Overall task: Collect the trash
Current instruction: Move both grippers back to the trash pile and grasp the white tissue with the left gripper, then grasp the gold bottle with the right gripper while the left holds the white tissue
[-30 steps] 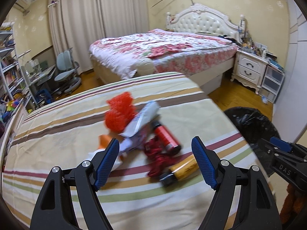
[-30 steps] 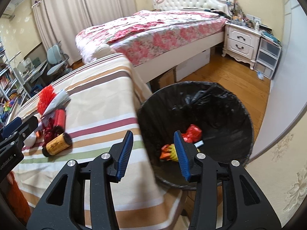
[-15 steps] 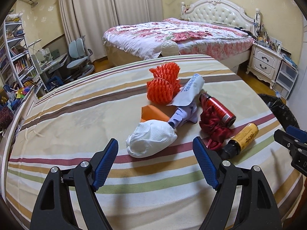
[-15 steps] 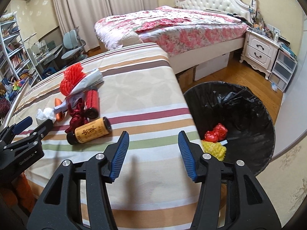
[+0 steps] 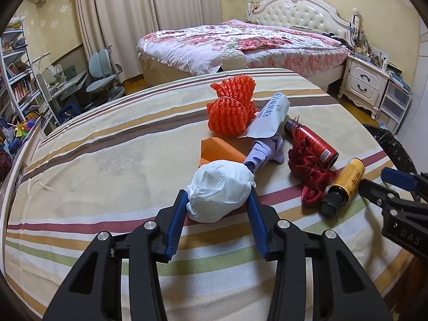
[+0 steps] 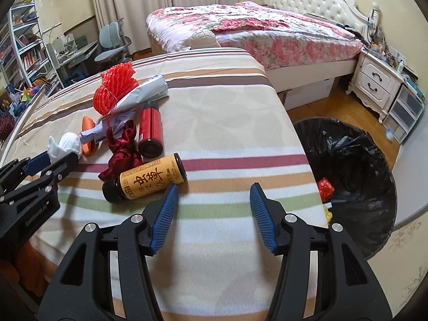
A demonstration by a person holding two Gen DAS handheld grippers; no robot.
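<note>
Having just closed, left hand-held gripper (image 5: 218, 200) now clamping the white tissue wad (image 5: 220, 190); right hand-held gripper (image 6: 214, 200) wider, empty.

Soft even indoor light; sharp focus; fisheye bending, dark corners

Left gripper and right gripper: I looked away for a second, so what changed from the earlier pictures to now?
The left gripper came in over the striped cloth and its jaws have just been closing on the white wad, now pinched between the pads. The right gripper swung from the black trash bin to the table by the yellow bottle, its jaws opening a little, nothing between them. The trash pile lies as before.
</note>
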